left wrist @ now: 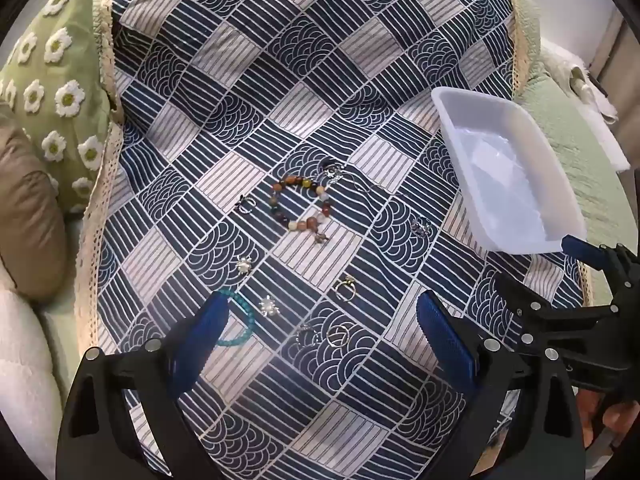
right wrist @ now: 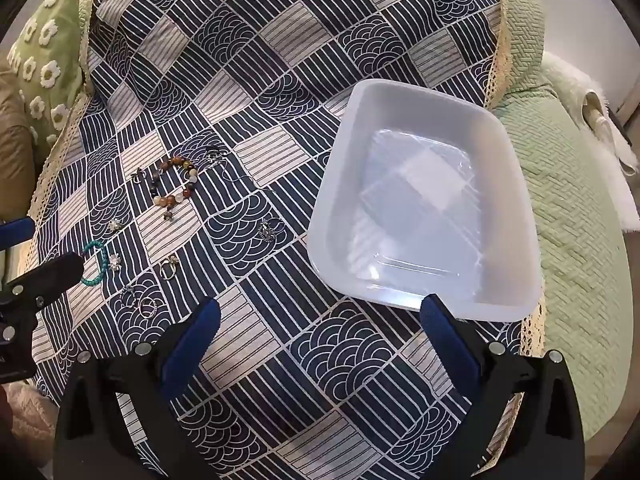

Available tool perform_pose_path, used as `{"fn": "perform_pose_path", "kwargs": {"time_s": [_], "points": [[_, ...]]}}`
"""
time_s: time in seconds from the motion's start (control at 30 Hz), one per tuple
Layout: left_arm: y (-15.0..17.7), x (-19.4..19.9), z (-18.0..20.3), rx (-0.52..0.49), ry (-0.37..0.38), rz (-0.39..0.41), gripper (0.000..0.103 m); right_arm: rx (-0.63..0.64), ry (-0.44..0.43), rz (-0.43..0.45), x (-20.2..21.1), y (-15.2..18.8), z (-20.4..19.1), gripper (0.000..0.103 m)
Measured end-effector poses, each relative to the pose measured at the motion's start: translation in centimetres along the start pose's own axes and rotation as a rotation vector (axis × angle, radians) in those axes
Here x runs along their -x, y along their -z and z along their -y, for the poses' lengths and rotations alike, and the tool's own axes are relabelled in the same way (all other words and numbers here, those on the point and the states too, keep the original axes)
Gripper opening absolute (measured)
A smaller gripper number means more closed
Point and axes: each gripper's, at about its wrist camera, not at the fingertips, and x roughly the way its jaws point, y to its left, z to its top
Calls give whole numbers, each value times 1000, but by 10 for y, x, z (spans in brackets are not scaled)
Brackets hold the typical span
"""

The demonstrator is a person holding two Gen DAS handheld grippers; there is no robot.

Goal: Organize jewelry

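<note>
Several pieces of jewelry lie scattered on a navy and white patterned cloth. A multicoloured bead bracelet sits in the middle, a turquoise bead bracelet nearer me, partly behind a left finger. Small rings and brooches lie around them, such as a gold ring. A white plastic tray stands empty on the right. My left gripper hovers open above the rings. My right gripper is open just before the tray's near rim.
A green cushion with white flowers and a brown cushion lie left of the cloth. A pale green quilted cover spreads right of the tray. The cloth's lace edge runs down the left side.
</note>
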Motion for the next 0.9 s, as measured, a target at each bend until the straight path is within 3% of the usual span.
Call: {"fn": "perform_pose_path", "kwargs": {"time_s": [0.9], "points": [[2, -2, 6, -4, 16, -13, 91, 3, 11, -14, -5, 1, 2, 98]]}}
